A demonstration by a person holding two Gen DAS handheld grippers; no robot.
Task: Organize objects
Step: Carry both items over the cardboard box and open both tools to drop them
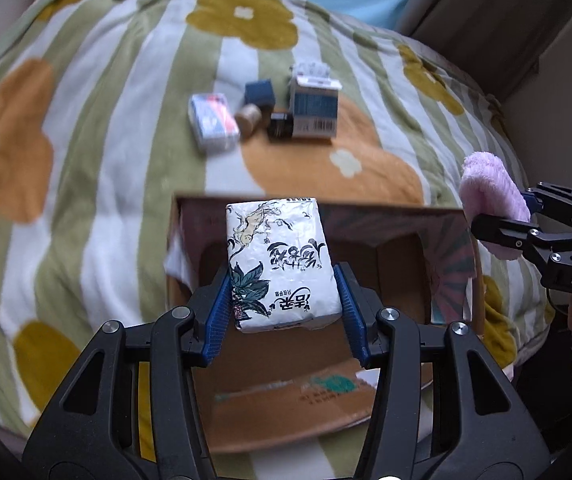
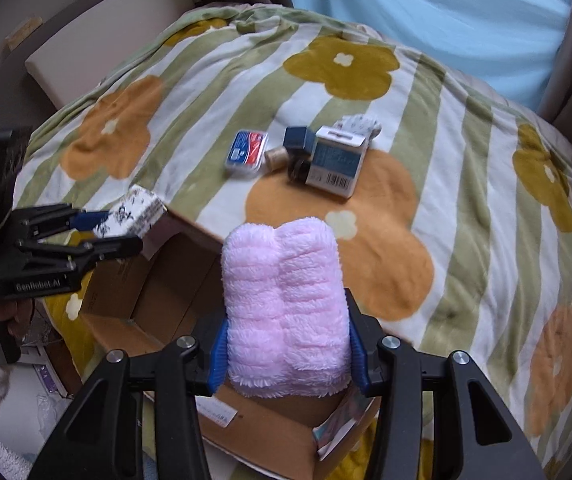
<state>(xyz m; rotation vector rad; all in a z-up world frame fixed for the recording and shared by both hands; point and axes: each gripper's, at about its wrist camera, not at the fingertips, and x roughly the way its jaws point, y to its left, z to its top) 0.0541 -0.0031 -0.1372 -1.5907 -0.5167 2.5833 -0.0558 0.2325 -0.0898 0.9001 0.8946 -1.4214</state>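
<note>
Over an open cardboard box at the near edge of a flowered, green-striped blanket, both grippers hang with their loads. The left gripper is clamped on a white tissue pack printed with dark leaves and lettering, its blue pads pressed to the pack's two sides, the pack held above the box's inside. The right gripper is closed around a pink fluffy towel, folded or rolled into a thick bundle that stands up between the fingers, above the box's near corner. From the left wrist view the towel shows at the right, just beside the box's right wall. Farther back on the blanket, well apart from the box, a small cluster lies close together: a blue-and-red flat pack, a tan spool, a dark blue cube, a small black jar and a blue-and-white carton with a barcode facing forward. A pale blue curtain hangs behind.
</note>
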